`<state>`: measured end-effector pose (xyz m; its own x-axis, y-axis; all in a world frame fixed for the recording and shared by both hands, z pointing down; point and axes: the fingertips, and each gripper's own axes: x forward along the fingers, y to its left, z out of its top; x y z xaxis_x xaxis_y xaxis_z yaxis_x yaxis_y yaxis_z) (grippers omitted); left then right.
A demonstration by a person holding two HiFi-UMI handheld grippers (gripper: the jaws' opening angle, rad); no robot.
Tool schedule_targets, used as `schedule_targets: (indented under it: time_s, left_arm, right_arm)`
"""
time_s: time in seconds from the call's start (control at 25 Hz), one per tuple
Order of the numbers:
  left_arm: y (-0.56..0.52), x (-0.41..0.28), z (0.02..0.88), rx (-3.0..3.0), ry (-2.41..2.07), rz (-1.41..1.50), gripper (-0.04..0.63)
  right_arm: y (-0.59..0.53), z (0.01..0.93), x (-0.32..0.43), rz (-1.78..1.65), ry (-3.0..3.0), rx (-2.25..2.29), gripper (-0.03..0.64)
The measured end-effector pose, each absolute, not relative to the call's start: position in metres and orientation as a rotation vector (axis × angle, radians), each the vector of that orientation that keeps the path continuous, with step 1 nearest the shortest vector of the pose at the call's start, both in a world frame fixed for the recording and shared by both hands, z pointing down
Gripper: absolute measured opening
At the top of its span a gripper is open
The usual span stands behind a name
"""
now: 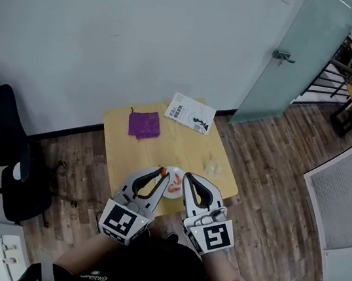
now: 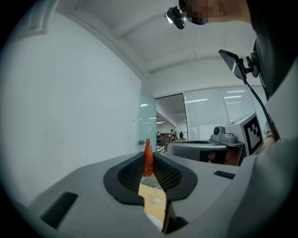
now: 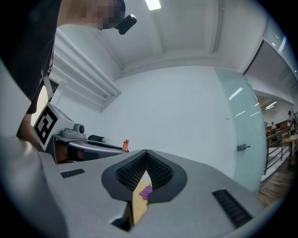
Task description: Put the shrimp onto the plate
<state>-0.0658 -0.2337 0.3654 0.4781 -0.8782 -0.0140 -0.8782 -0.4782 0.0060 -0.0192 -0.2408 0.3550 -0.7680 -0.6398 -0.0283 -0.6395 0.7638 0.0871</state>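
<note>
Table: we are working over the near edge of the table (image 1: 161,147), with both grippers pointing level.
Left gripper: we are holding the left gripper (image 1: 161,171) with its jaws narrow, pinched on the shrimp.
Right gripper: we are carrying the right gripper (image 1: 187,177) with its jaws pressed together at the tips and nothing between them.
Booklet: the booklet (image 1: 190,113) is lying at the far right corner.
Cloth: the purple cloth (image 1: 144,125) is lying near the far left corner.
Plate: the plate (image 1: 170,196) is sitting at the near edge, between the two grippers, and is already carrying orange pieces (image 1: 175,184), likely more shrimp.
Shrimp: the shrimp (image 2: 148,160) is standing upright between the left pads, its tip poking past them, just beside the plate's left rim.
Handling: we are judging it light, soft and probably slick. A gentle pinch across the thick middle of the body suits it, since squeezing hard could crush it or make it slip out.
</note>
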Motion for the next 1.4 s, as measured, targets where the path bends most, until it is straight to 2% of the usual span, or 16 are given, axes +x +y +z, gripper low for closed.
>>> schedule_targets:
  time_s: [0.72, 1.4]
  left_arm:
    - [-0.254, -0.056, 0.406, -2.801, 1.694, -0.077, 0.049]
    - [-0.288, -0.056, 0.499, -2.884, 1.799, -0.33, 0.049]
  right_arm:
    - [-0.264, 0.386, -0.007, -0.03, -2.913, 1.06, 0.002]
    - [-0.283, 0.448, -0.004, 0.148, -2.852, 1.032, 0.002]
